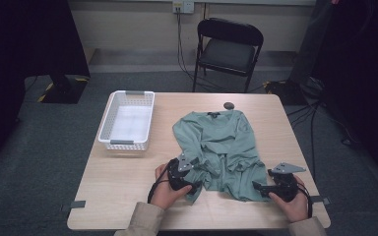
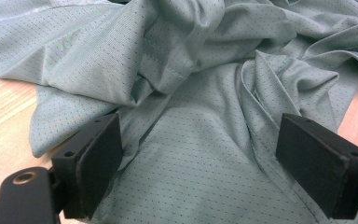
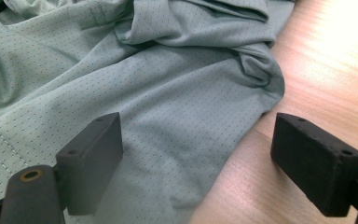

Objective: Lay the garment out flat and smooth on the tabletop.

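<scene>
A sage-green long-sleeved shirt (image 1: 219, 142) lies crumpled on the wooden table (image 1: 123, 177), collar toward the far side. My left gripper (image 1: 193, 186) rests at the shirt's near-left hem, held by a hand. In the left gripper view my left gripper (image 2: 214, 154) is open, its jaws wide apart with dotted green fabric (image 2: 200, 158) lying loose between them. My right gripper (image 1: 257, 187) sits at the near-right hem. In the right gripper view my right gripper (image 3: 209, 158) is open, straddling the shirt's edge (image 3: 168, 140) and bare wood (image 3: 261, 177).
A white plastic basket (image 1: 109, 118) stands at the table's far left. A small dark round object (image 1: 229, 104) lies near the far edge behind the collar. A black folding chair (image 1: 229, 46) stands beyond the table. Cables run along the floor at right.
</scene>
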Action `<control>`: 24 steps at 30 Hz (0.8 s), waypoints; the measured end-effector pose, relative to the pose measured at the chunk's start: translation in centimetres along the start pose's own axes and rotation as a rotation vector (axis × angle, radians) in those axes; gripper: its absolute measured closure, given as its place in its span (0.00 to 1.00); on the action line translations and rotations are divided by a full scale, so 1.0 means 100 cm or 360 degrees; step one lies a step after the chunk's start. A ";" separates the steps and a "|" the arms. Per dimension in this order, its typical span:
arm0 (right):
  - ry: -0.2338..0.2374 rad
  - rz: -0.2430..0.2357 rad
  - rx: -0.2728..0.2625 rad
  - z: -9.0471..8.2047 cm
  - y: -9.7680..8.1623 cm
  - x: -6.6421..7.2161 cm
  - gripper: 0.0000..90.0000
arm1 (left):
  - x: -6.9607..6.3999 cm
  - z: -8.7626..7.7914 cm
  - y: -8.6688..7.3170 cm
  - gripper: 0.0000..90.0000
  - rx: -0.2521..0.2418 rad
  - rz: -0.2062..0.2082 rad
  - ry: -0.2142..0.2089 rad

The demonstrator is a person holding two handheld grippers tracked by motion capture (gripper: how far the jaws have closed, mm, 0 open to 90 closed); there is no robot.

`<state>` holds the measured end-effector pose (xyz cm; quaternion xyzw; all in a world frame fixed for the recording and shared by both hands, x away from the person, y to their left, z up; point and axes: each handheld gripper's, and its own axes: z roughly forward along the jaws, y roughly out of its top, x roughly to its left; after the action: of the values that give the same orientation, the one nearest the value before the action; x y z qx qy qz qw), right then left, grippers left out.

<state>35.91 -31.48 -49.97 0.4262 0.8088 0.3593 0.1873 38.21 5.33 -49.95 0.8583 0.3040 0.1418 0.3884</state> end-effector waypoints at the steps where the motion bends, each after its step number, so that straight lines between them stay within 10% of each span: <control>1: 0.0001 0.0000 0.0000 0.000 0.000 0.000 0.17 | 0.000 0.000 0.000 0.16 0.0000 -0.0001 0.0001; 15: -0.0010 -0.0031 -0.0061 -0.008 0.029 -0.005 0.33 | -0.001 0.000 0.000 0.16 -0.0002 -0.0011 0.0005; 24: -0.0026 0.0084 -0.0116 0.008 0.062 -0.021 0.69 | -0.001 0.000 0.000 0.16 -0.0002 -0.0011 0.0005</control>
<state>41.05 -30.57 -45.96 0.4433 0.7821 0.3899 0.1997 38.17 5.27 -49.97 0.8568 0.3074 0.1420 0.3888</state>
